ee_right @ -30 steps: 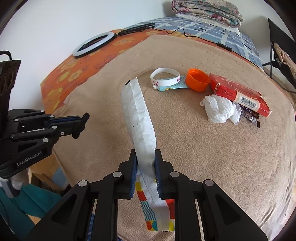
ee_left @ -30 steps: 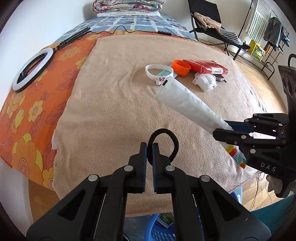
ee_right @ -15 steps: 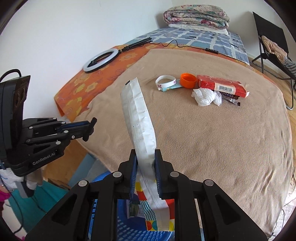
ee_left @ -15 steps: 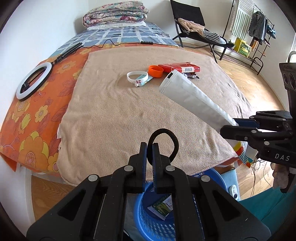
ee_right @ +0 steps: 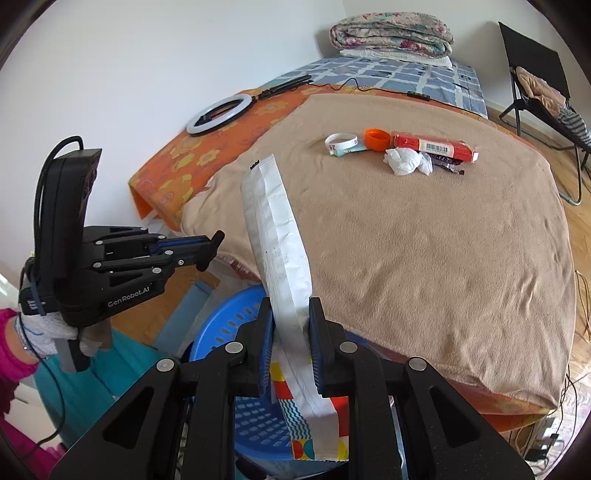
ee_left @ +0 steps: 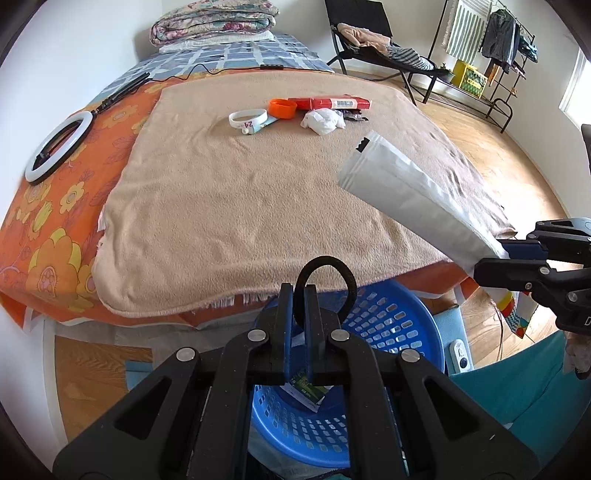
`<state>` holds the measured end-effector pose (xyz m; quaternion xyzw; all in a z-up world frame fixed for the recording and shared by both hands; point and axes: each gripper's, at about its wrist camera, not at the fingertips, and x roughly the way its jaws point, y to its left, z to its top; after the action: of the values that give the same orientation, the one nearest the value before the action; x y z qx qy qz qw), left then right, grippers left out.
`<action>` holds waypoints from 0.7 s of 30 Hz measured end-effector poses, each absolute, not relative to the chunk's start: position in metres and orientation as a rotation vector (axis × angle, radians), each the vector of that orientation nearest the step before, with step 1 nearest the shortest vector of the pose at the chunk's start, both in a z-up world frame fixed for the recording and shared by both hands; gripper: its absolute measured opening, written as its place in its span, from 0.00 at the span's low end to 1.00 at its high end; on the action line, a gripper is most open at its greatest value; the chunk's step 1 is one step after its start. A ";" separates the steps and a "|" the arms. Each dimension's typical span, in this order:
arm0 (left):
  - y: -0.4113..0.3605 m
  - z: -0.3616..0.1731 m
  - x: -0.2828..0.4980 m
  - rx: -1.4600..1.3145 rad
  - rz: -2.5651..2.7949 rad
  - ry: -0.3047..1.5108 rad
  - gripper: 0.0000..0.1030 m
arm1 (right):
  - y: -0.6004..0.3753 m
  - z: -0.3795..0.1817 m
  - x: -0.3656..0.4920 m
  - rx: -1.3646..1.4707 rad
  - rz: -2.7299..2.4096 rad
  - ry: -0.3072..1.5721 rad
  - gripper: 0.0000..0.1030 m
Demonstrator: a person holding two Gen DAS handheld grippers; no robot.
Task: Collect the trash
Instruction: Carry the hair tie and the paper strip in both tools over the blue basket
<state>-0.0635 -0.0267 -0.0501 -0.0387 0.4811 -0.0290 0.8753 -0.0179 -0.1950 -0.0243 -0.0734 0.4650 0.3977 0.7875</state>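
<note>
My left gripper (ee_left: 299, 295) is shut on a black hair tie (ee_left: 327, 275) and holds it above the blue laundry basket (ee_left: 402, 325) on the floor. My right gripper (ee_right: 290, 314) is shut on a long white snack bag (ee_right: 275, 236) with a colourful end, also over the basket (ee_right: 225, 317). The bag also shows in the left wrist view (ee_left: 402, 199). On the tan blanket (ee_left: 240, 192) lie a white wristband (ee_left: 246, 117), an orange cap (ee_left: 282, 108), a red packet (ee_left: 332, 102), a crumpled white tissue (ee_left: 322, 121) and a dark wrapper (ee_right: 447, 162).
A ring light (ee_left: 55, 147) lies on the orange flowered sheet at the left. Folded quilts (ee_left: 214, 20) sit at the bed's head. A black chair (ee_left: 373, 44) and a clothes rack (ee_left: 491, 44) stand on the wood floor to the right. A green packet (ee_left: 306, 391) lies in the basket.
Both grippers have pulled back from over the blanket to beyond the bed's edge, each still holding its item. The blue basket has come into view beneath them.
</note>
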 end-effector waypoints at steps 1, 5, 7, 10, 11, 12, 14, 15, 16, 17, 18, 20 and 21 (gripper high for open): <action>-0.027 -0.053 -0.065 -0.081 -0.061 1.010 0.03 | -0.198 -0.027 -0.021 -0.161 0.857 1.008 0.15; -0.030 -0.067 -0.072 -0.080 -0.064 1.040 0.03 | -0.204 -0.041 -0.032 -0.159 0.858 1.049 0.15; -0.031 -0.073 -0.074 -0.082 -0.066 1.054 0.03 | -0.207 -0.049 -0.036 -0.159 0.855 1.068 0.15; -0.033 -0.082 -0.077 -0.084 -0.069 1.071 0.03 | -0.210 -0.063 -0.040 -0.150 0.851 1.102 0.15; -0.034 -0.084 -0.078 -0.082 -0.069 1.077 0.03 | -0.211 -0.067 -0.040 -0.147 0.850 1.115 0.15; -0.035 -0.086 -0.079 -0.080 -0.071 1.082 0.03 | -0.211 -0.071 -0.042 -0.147 0.849 1.126 0.15; -0.037 -0.091 -0.081 -0.077 -0.073 1.092 0.03 | -0.212 -0.080 -0.045 -0.150 0.847 1.144 0.15; -0.037 -0.094 -0.081 -0.075 -0.074 1.097 0.03 | -0.212 -0.083 -0.046 -0.150 0.847 1.152 0.15; -0.038 -0.096 -0.081 -0.074 -0.075 1.102 0.03 | -0.212 -0.087 -0.047 -0.150 0.847 1.161 0.15; -0.038 -0.099 -0.081 -0.076 -0.076 1.107 0.03 | -0.212 -0.090 -0.048 -0.151 0.846 1.168 0.15; -0.039 -0.101 -0.081 -0.077 -0.077 1.113 0.03 | -0.213 -0.092 -0.048 -0.150 0.845 1.174 0.15; -0.039 -0.106 -0.082 -0.076 -0.079 1.122 0.03 | -0.213 -0.097 -0.049 -0.151 0.842 1.184 0.15; -0.040 -0.108 -0.082 -0.074 -0.080 1.127 0.03 | -0.214 -0.099 -0.049 -0.152 0.841 1.188 0.15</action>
<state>-0.0821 -0.0397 -0.1079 -0.0351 0.5337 -0.0378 0.8441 -0.0495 -0.2138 -0.0993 -0.0695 0.5424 0.3839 0.7441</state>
